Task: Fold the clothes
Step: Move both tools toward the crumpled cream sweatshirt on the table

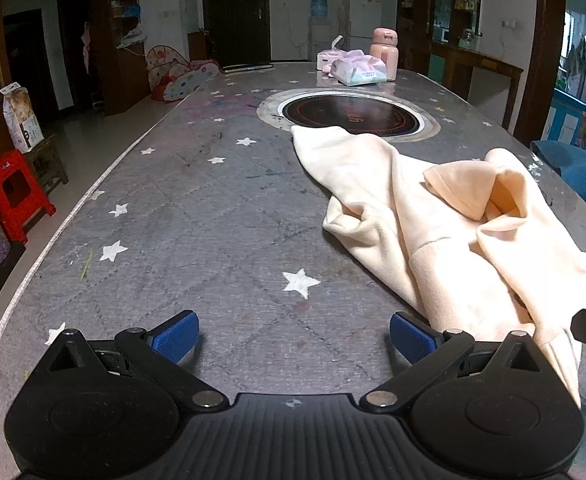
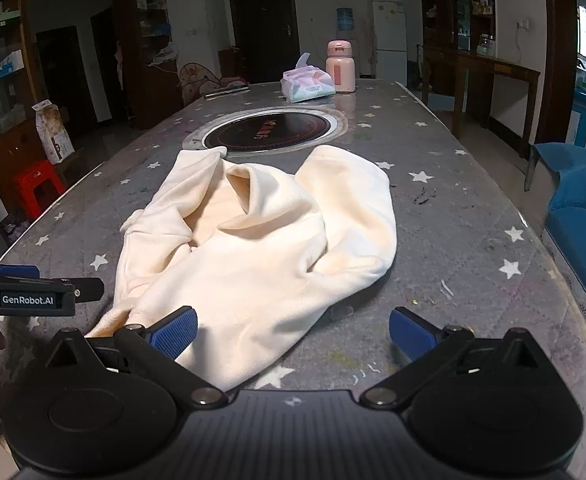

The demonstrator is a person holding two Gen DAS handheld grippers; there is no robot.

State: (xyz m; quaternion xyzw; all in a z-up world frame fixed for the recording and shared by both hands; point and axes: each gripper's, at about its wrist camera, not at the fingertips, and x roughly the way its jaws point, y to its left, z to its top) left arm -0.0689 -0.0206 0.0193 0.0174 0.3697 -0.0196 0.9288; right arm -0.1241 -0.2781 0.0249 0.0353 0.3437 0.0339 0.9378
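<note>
Cream garment point(image 2: 253, 248) lying crumpled on grey star-print table point(image 2: 453, 208), far edge touching round inset cooktop point(image 2: 269, 130). Left gripper point(image 1: 293, 338) spread wide over bare table, nothing held. Right gripper point(image 2: 293, 334) likewise spread, empty, left pad over garment's near hem

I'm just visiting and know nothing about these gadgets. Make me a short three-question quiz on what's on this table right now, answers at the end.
1. True or false: the cream garment lies neatly folded on the table.
2. What does the left gripper hold? A) a sleeve B) nothing C) the tissue pack
3. Fill in: the garment's far edge reaches the round black ____ set into the table.

Key: 1 false, it is crumpled. 2 B, and the right gripper is open too. 3 cooktop.
</note>
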